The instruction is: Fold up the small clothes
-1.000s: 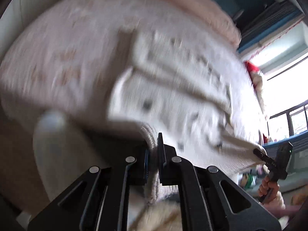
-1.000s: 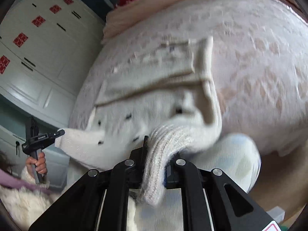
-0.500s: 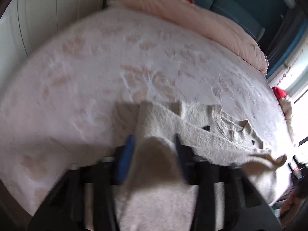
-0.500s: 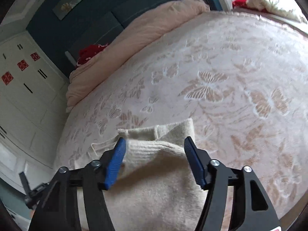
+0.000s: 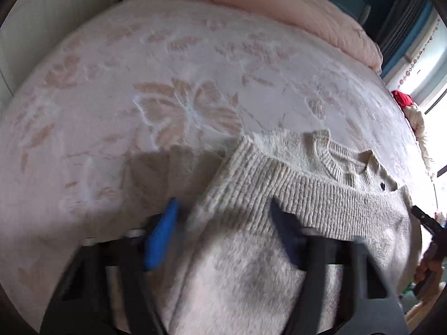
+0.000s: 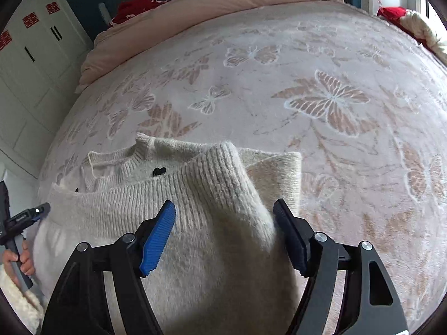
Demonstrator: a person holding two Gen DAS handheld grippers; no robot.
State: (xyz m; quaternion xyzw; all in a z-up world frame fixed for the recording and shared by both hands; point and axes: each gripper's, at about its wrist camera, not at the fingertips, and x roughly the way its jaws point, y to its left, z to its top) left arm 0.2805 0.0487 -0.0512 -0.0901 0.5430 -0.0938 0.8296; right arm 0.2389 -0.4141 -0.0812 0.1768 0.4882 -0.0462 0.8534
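On the butterfly-print bedspread the folded cream knit sweater lies flat, hem over collar, with open cover beyond and a pink duvet at the far edge. Left gripper and right gripper straddle the ribbed hem, jaws closing, pads not pressing it.

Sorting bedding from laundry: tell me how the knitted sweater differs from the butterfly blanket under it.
The sweater is plain cream with a ribbed hem; the blanket is pale pink with a butterfly pattern. The sweater is small and lies folded over on itself; the blanket spreads flat across the bed. The sweater has small black heart marks; the blanket has none. Both look soft and fuzzy.
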